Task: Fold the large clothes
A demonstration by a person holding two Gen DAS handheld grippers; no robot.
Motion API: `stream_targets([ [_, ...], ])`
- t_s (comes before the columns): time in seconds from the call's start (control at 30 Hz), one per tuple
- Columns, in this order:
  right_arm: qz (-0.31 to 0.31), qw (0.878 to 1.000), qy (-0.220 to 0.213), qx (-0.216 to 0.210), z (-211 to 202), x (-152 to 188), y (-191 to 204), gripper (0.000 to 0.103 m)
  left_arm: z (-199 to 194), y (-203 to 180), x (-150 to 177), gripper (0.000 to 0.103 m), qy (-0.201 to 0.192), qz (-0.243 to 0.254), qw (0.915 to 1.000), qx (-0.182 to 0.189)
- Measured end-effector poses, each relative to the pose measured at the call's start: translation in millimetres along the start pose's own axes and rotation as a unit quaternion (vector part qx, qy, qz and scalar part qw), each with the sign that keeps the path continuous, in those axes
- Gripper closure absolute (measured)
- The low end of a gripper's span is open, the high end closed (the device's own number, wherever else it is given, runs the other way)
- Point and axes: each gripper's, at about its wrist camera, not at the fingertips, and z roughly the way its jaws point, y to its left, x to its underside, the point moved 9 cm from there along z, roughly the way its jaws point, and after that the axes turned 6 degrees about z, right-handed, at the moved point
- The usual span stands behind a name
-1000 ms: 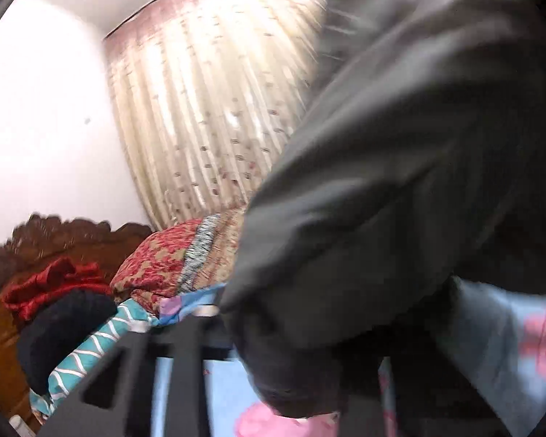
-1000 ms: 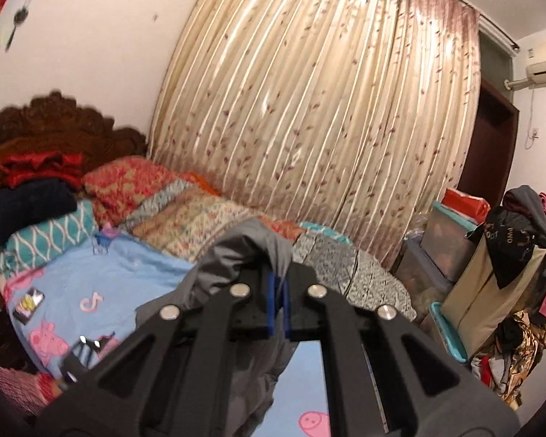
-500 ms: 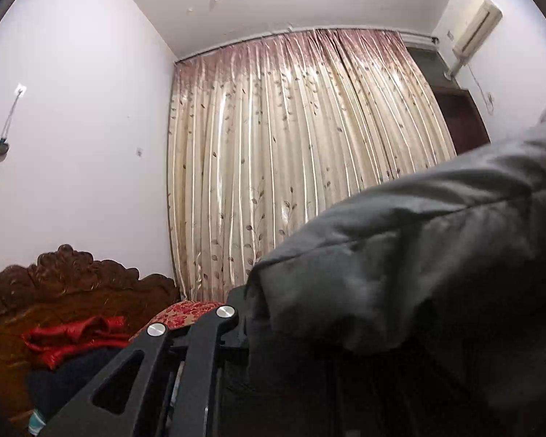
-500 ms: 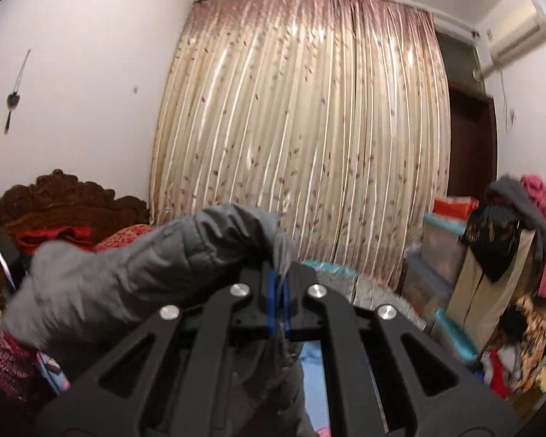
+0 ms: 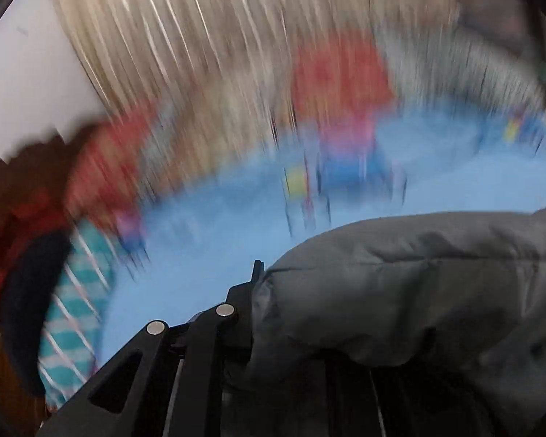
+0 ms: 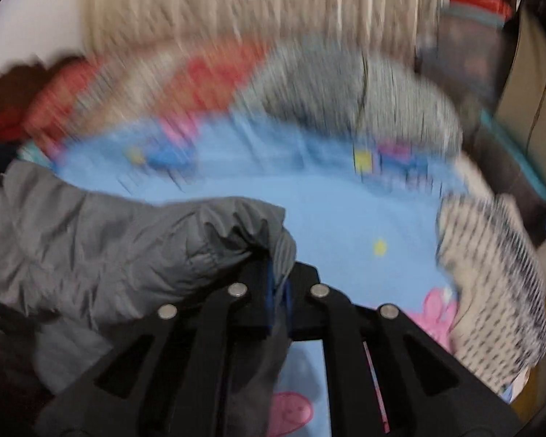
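Two grippers share one grey padded jacket, and each wrist view shows a different end of it.

From the left wrist view, the jacket (image 5: pixel 418 291) bulges across the lower right, lying over the right half of the left gripper (image 5: pixel 269 313). Only the gripper's left finger and linkage show; the other finger is buried under cloth, so the grip cannot be read directly, though the cloth bunches at the fingertip as if pinched there. The jacket runs off to the right from this gripper, toward the other hand. Beyond it lies the blue bedsheet (image 5: pixel 207 255), badly blurred, with the curtain (image 5: pixel 200 36) behind.

From the right wrist view, the right gripper (image 6: pixel 278 302) is clamped on a fold of the jacket (image 6: pixel 109 247): a thin edge of cloth sits between the blue pads (image 6: pixel 270 291), which stand almost together. From here the jacket stretches away to the left, toward the other hand. The bedsheet (image 6: pixel 345 225) lies ahead and below, and a striped knit garment (image 6: pixel 491 273) rests at its right side.

So the jacket's long axis seems to run side to side between the two hands, held above open sheet. Laying it flat would call for both hands lowering it forward together, keeping clear of the striped garment on the right.
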Motion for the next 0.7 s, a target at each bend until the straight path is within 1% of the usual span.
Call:
stream_targets([
  [0.03,-0.003,1.0,0.021,0.018,19,10,-3,0.088,32,-11,16,0.092,0.051,-0.003,0.9986,0.01],
  [0.07,-0.01,0.999,0.033,0.028,29,19,-5,0.086,54,-20,28,0.092,0.079,-0.009,0.9966,0.022],
  [0.1,-0.021,0.999,0.032,0.03,30,25,-6,0.083,64,-24,39,0.092,0.091,-0.015,0.9953,0.031],
  [0.13,-0.03,0.999,0.028,0.036,28,22,-10,0.069,68,-24,43,0.092,0.094,-0.017,0.9948,0.036],
  [0.17,-0.044,0.998,0.015,0.049,22,21,-13,0.047,74,-21,43,0.092,0.091,-0.019,0.9947,0.044],
  [0.2,-0.062,0.996,-0.016,0.067,6,16,-16,0.036,78,-23,42,0.092,0.09,-0.023,0.9944,0.051],
  [0.23,-0.069,0.995,-0.033,0.071,-2,15,-17,0.025,72,-23,39,0.092,0.09,-0.029,0.9939,0.056],
  [0.27,-0.073,0.994,-0.047,0.064,-17,11,-17,0.024,81,-18,35,0.091,0.095,-0.041,0.9922,0.069],
  [0.3,-0.067,0.995,-0.052,0.044,-27,6,-18,0.024,82,-24,29,0.091,0.097,-0.048,0.9913,0.075],
  [0.37,-0.047,0.996,-0.055,-0.047,-54,5,-10,0.024,84,-25,19,0.091,0.11,-0.069,0.9869,0.095],
  [0.4,-0.049,0.992,-0.043,-0.107,-66,12,5,0.024,82,-29,20,0.091,0.121,-0.08,0.9834,0.108],
  [0.43,-0.061,0.987,-0.02,-0.145,-69,22,23,0.024,83,-34,20,0.091,0.131,-0.089,0.98,0.121],
  [0.47,-0.075,0.981,0.019,-0.175,-63,35,45,0.024,82,-38,18,0.091,0.14,-0.096,0.9758,0.137],
  [0.5,-0.081,0.975,0.054,-0.198,-52,46,64,0.026,77,-43,19,0.091,0.144,-0.098,0.974,0.145],
  [0.53,-0.09,0.965,0.097,-0.225,-37,60,89,0.036,76,-45,18,0.091,0.148,-0.097,0.9722,0.153],
  [0.57,-0.104,0.955,0.136,-0.241,-15,73,114,0.04,72,-46,17,0.091,0.152,-0.097,0.9702,0.162],
  [0.6,-0.116,0.95,0.156,-0.243,1,80,131,0.044,66,-46,16,0.091,0.151,-0.099,0.9685,0.171],
  [0.63,-0.135,0.944,0.175,-0.243,26,83,155,0.046,60,-45,16,0.091,0.147,-0.1,0.9676,0.179],
  [0.67,-0.141,0.943,0.174,-0.246,44,73,172,0.054,49,-43,17,0.091,0.141,-0.096,0.9669,0.19],
  [0.7,-0.136,0.945,0.164,-0.249,53,60,181,0.054,42,-43,18,0.091,0.139,-0.09,0.9671,0.193],
])
